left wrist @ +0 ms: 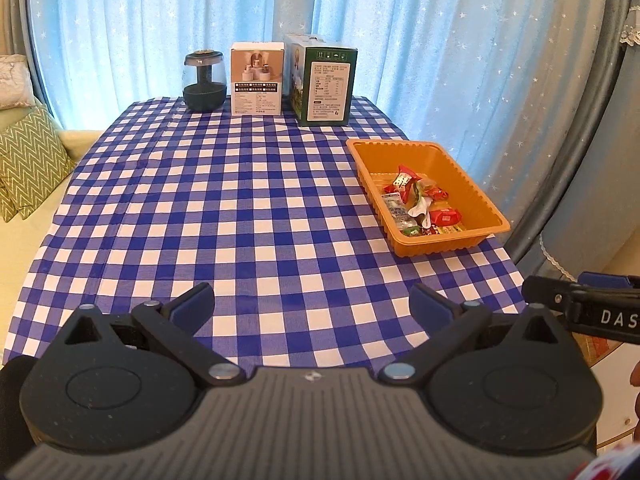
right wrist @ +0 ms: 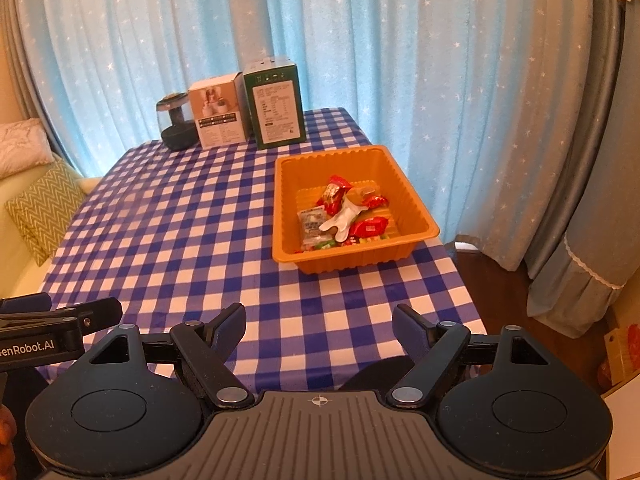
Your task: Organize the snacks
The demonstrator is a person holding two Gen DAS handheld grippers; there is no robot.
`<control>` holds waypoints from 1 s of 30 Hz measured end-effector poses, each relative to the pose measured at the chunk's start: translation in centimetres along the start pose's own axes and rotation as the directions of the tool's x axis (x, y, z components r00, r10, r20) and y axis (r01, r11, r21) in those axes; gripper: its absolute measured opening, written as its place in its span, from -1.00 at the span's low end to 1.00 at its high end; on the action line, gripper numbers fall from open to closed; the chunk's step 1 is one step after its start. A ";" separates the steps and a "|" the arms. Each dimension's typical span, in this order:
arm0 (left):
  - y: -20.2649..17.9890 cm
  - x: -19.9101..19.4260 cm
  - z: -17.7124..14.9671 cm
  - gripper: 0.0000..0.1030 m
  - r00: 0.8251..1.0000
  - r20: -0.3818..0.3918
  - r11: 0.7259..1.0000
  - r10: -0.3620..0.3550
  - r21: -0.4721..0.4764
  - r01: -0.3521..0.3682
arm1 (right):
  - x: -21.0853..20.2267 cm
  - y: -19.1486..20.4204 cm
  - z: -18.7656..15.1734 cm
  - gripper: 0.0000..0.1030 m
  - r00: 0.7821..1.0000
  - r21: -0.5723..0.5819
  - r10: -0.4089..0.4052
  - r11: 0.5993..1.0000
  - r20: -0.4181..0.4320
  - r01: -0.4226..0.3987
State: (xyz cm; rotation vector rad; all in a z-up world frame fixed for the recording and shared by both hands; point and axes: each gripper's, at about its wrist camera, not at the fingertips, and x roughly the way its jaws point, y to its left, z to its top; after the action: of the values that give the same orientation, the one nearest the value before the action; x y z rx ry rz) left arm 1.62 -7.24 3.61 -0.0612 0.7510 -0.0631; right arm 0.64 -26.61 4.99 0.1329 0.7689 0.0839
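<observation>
An orange plastic tray (left wrist: 476,184) (right wrist: 412,200) stands on the right side of the blue-and-white checked table. Several wrapped snacks (left wrist: 420,204) (right wrist: 344,212) lie in it, red, white and green packets. My left gripper (left wrist: 312,302) hovers open over the near edge of the cloth, nothing between its blue pads. Open and empty as well, my right gripper (right wrist: 320,326) hangs over the near right part of the table, well short of the tray. Each gripper shows at the side edge of the other's view.
At the far table edge stand a dark glass jar (left wrist: 204,80) (right wrist: 176,124), a white box (left wrist: 258,78) (right wrist: 220,114) and a green box (left wrist: 324,80) (right wrist: 276,106). Blue starred curtains hang behind. A sofa with green zigzag cushions (left wrist: 28,156) lies to the left.
</observation>
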 end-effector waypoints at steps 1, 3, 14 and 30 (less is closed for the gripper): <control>0.0 -0.2 -0.1 1.00 1.000 0.003 1.000 0.001 0.002 -0.001 | -0.1 0.1 -0.1 0.55 1.000 -0.003 0.000 1.000 0.001 0.000; 0.0 -0.5 -0.2 1.00 1.000 0.007 1.000 0.005 0.002 -0.005 | -0.4 0.2 -0.3 0.55 1.000 -0.007 -0.003 1.000 0.005 0.003; -0.4 -1.5 -0.6 1.00 1.000 0.030 1.000 0.007 0.021 -0.008 | -1.2 0.3 -0.5 0.55 1.000 -0.012 0.010 1.000 0.020 -0.010; -0.5 -1.5 -0.6 1.00 0.999 0.033 1.000 -0.001 0.031 0.000 | -1.3 0.1 -0.5 0.55 1.000 -0.005 0.016 1.000 0.026 -0.015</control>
State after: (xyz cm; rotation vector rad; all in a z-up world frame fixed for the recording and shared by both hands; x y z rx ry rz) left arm 0.09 -7.61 4.28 -0.0324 0.7164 -0.0737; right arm -0.65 -26.62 5.55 0.1355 0.7418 0.0985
